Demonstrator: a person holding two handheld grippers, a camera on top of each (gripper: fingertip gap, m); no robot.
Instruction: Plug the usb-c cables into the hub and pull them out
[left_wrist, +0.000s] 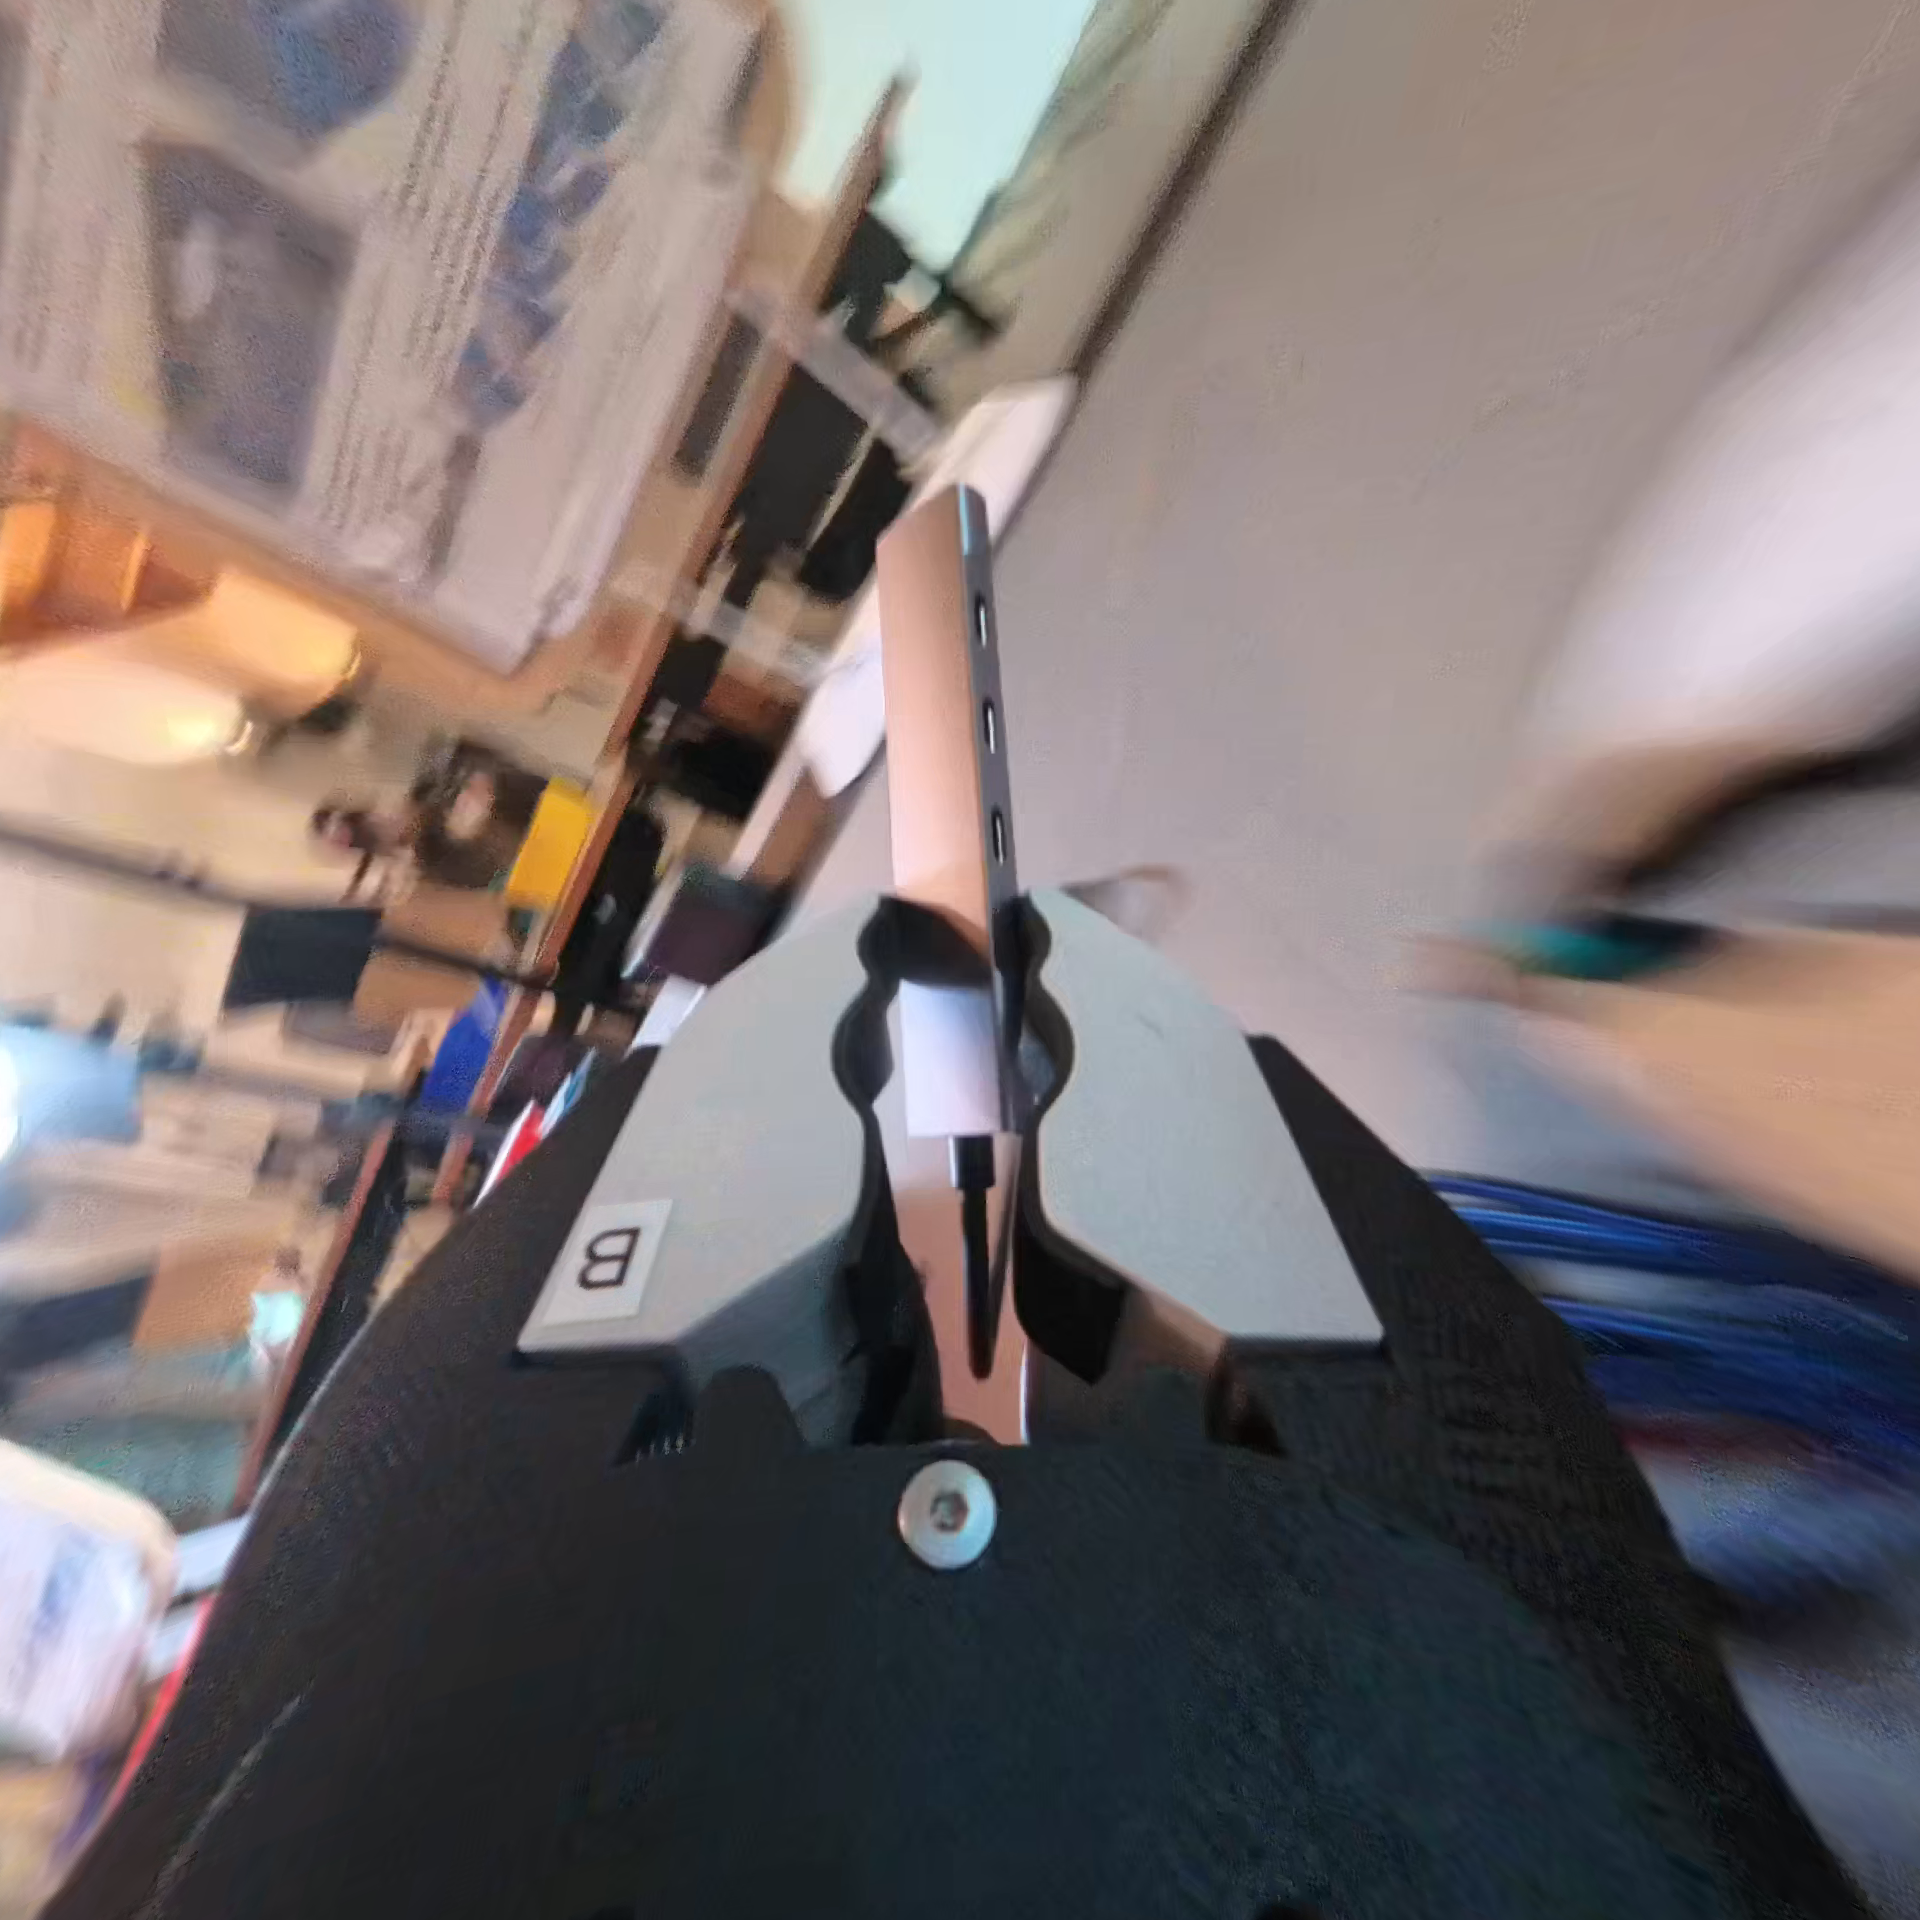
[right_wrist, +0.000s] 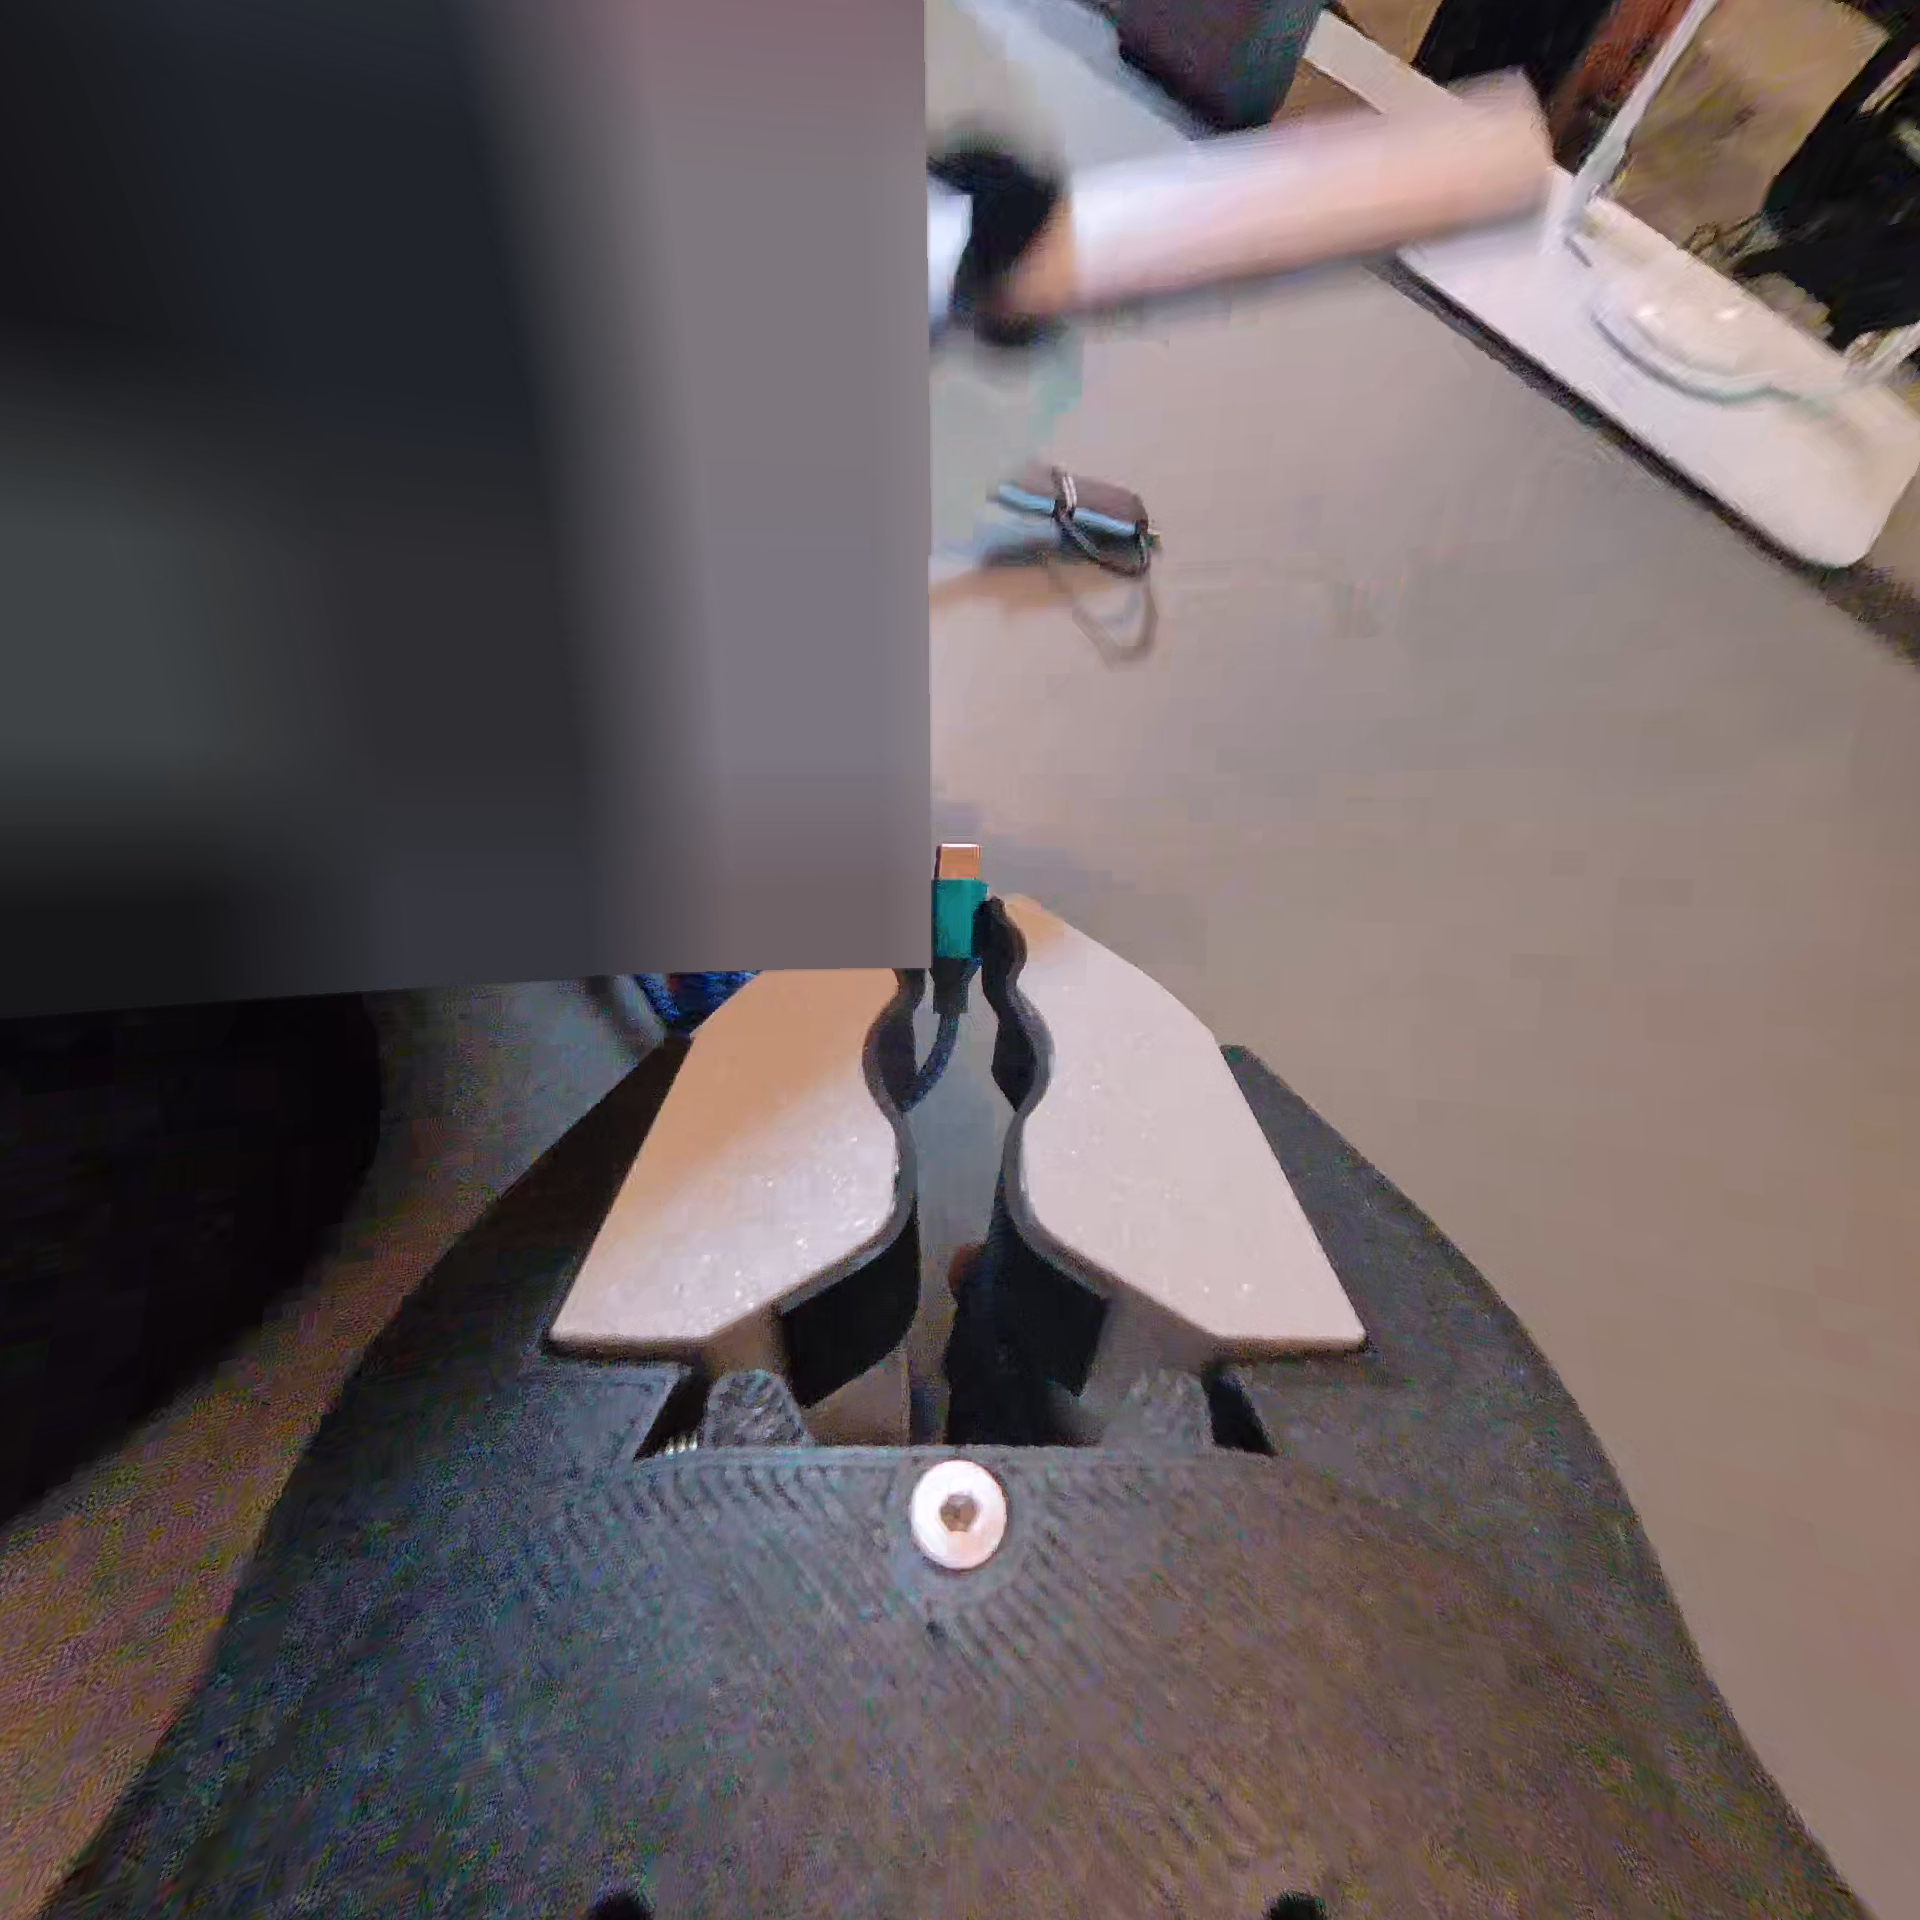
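The left gripper (left_wrist: 951, 935) clenches the stiff, slim hub (left_wrist: 940, 717) near its tail, while the right gripper (right_wrist: 961, 935) pinches the limp cable's rigid teal plug (right_wrist: 956, 920), the best hold.

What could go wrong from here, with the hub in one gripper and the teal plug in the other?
1. The hub is clamped only near its cable end in the left gripper, so insertion force could lever it askew.
2. The teal plug sits at the very tips of the right gripper; it might twist or slip.
3. Both views are motion-blurred, so alignment with the ports is hard to judge.
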